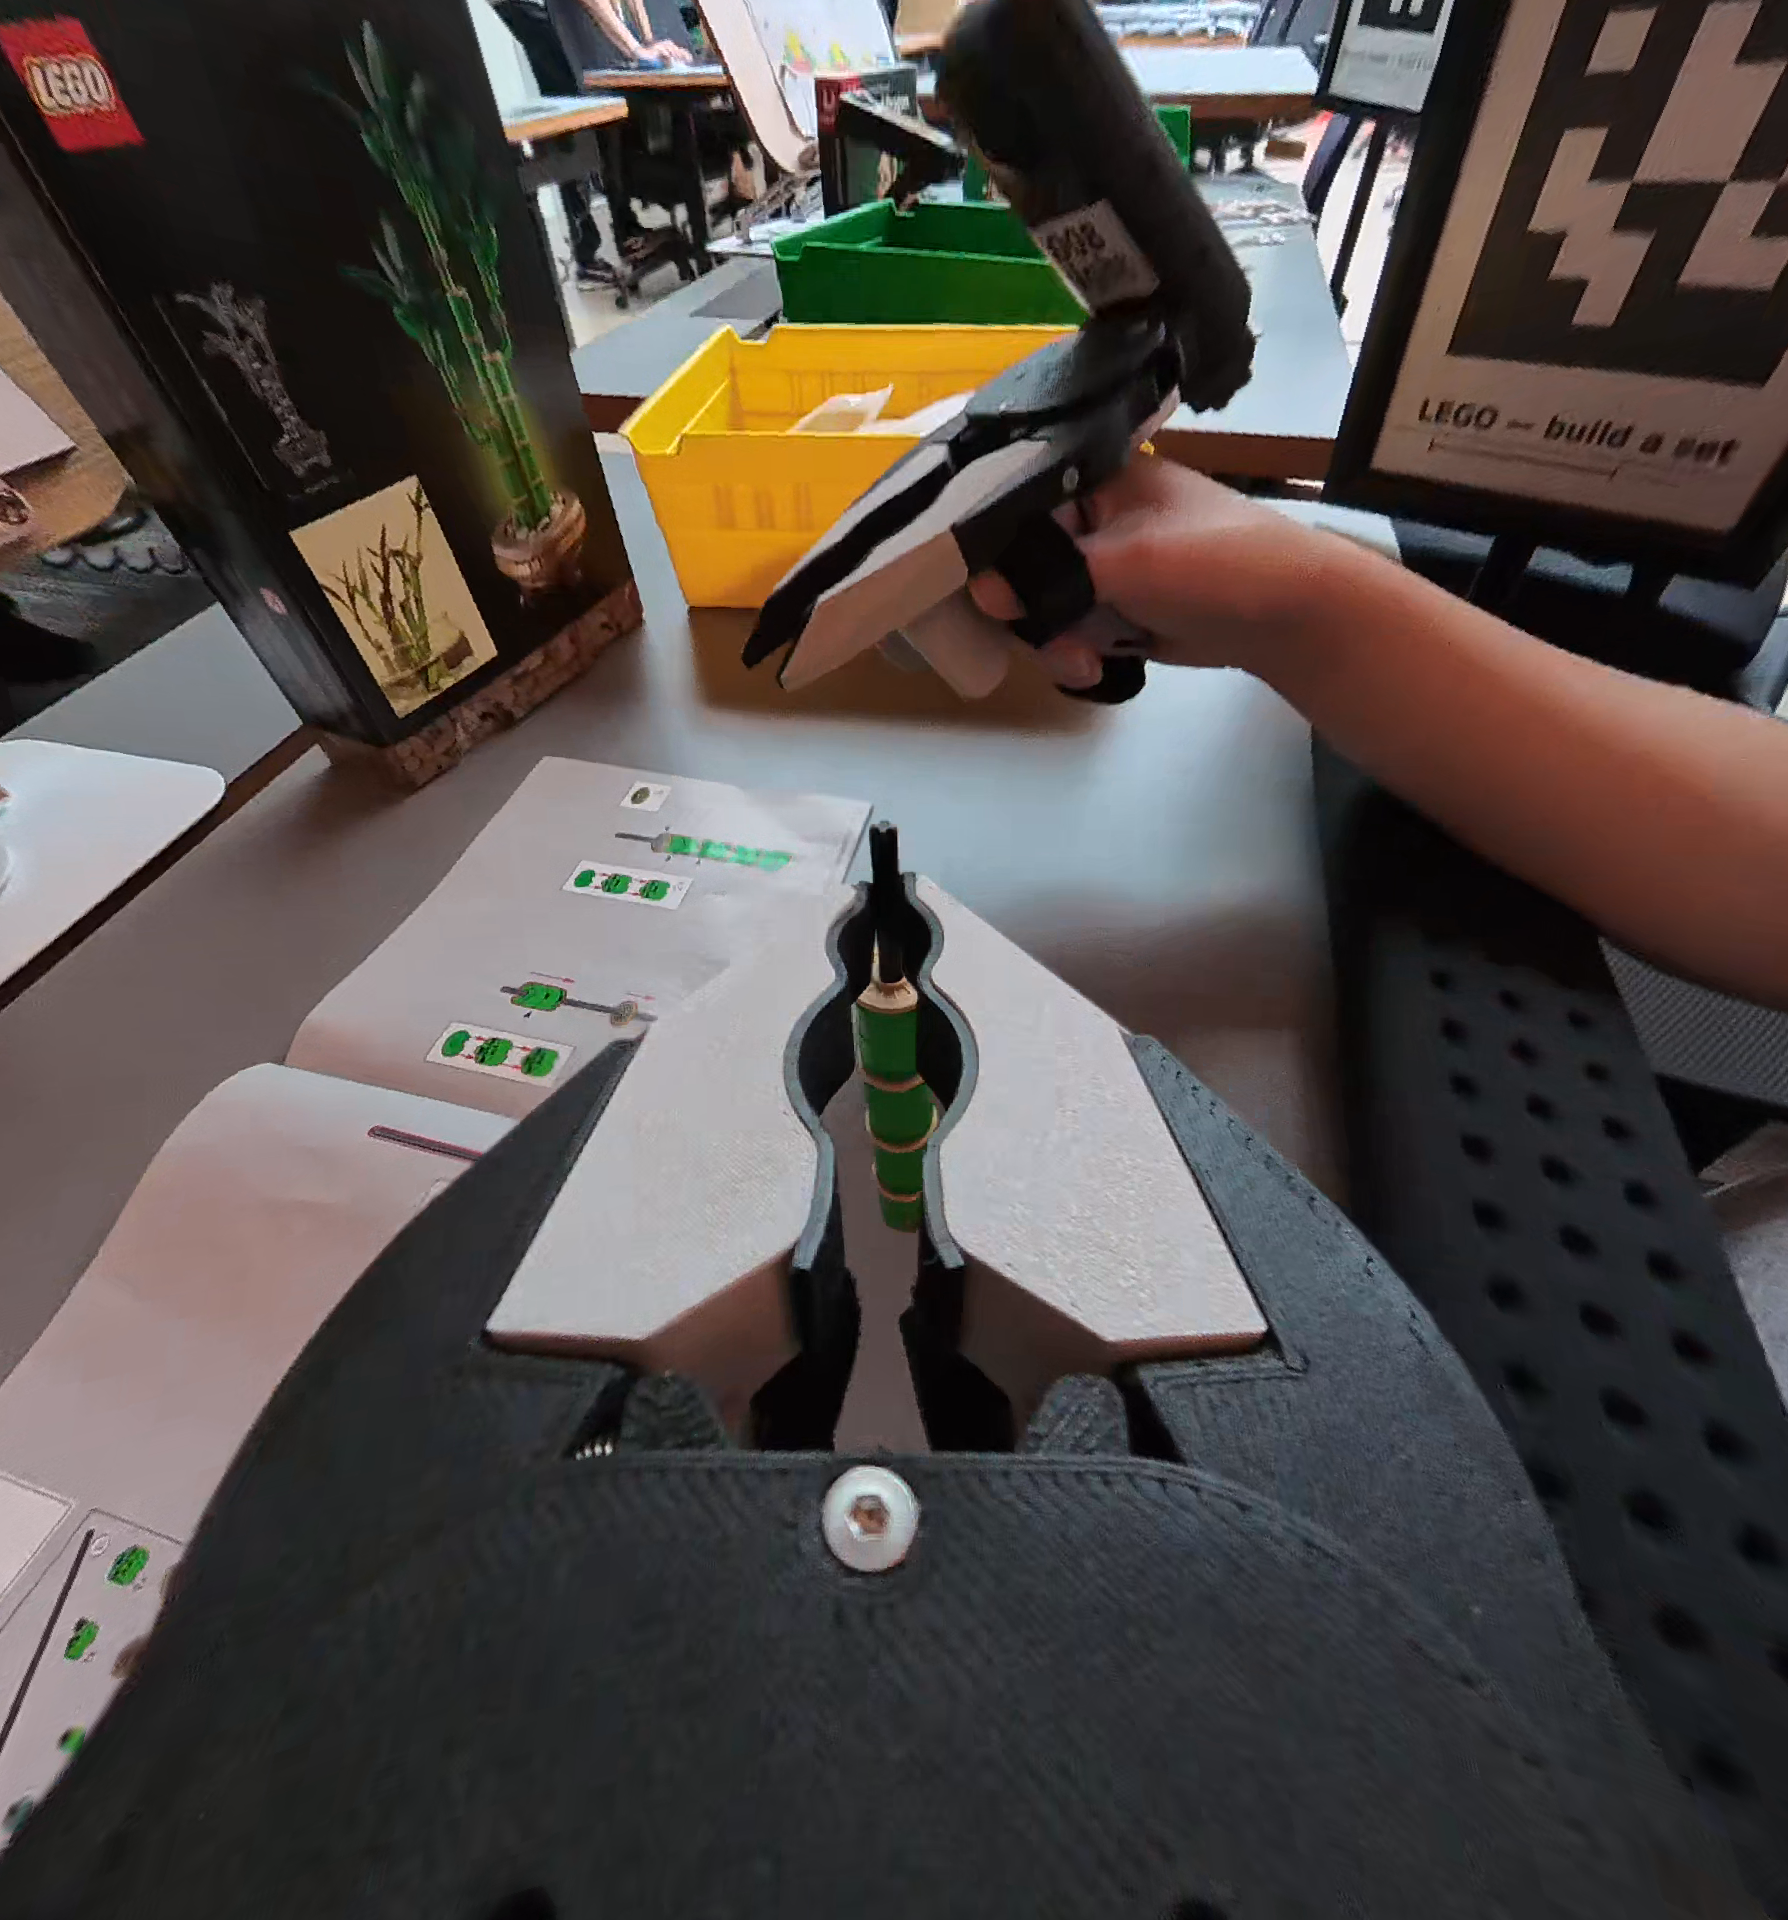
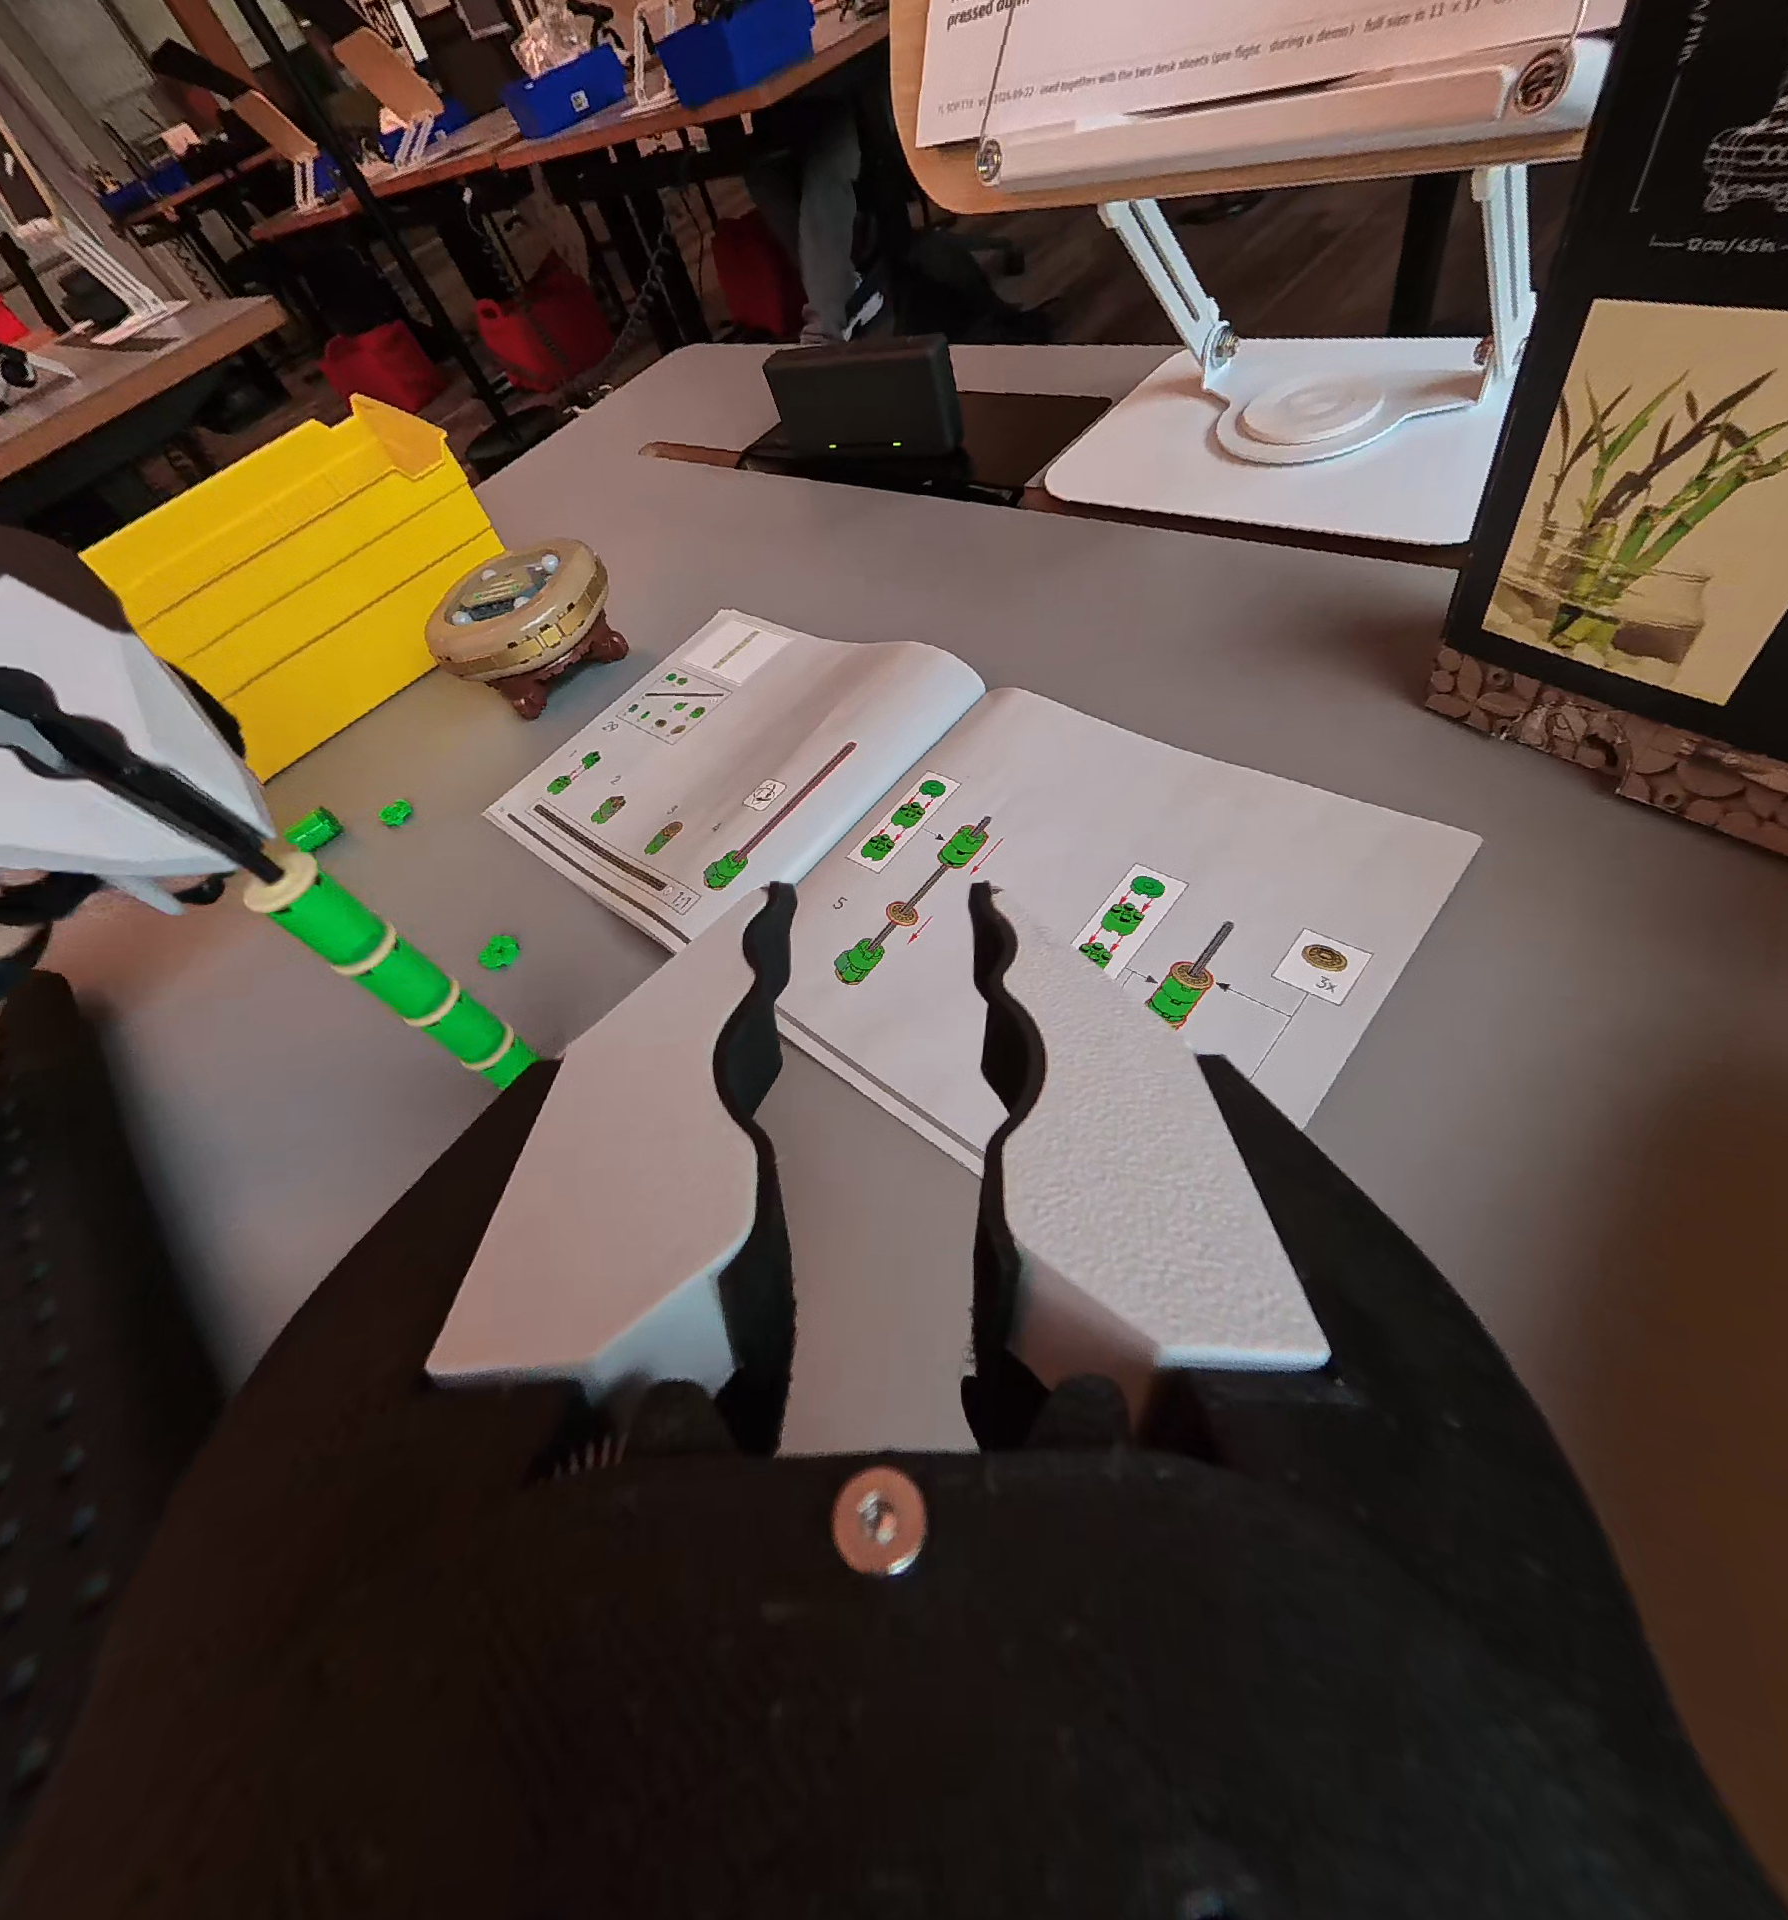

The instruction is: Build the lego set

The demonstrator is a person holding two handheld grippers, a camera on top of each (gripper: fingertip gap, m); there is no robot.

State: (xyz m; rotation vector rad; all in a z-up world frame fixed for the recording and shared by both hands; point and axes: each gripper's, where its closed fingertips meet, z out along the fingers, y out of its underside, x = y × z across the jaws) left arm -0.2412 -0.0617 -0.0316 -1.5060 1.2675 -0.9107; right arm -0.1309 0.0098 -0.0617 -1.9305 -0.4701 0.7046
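The grey table (image 2: 1233, 613) is the stage here, with the open instruction booklet (image 2: 1129, 831) spread flat across its middle and the yellow parts bin (image 2: 287, 592) off to one side. Beside the bin sits the round tan pot base (image 2: 521, 613) on its dark feet. The left gripper (image 1: 885, 914) is clamped on the black axle of the bamboo stalk (image 1: 895, 1112) — green segments with tan rings between them, held up off the table. The right gripper (image 2: 879, 904) hangs above the booklet, jaws apart and empty. Loose green pieces (image 2: 500, 951) lie on the table near the bin. To do this step well, I'd say keep the stalk steady and fetch one small green piece squarely — then thread it along the axle, not at an angle.
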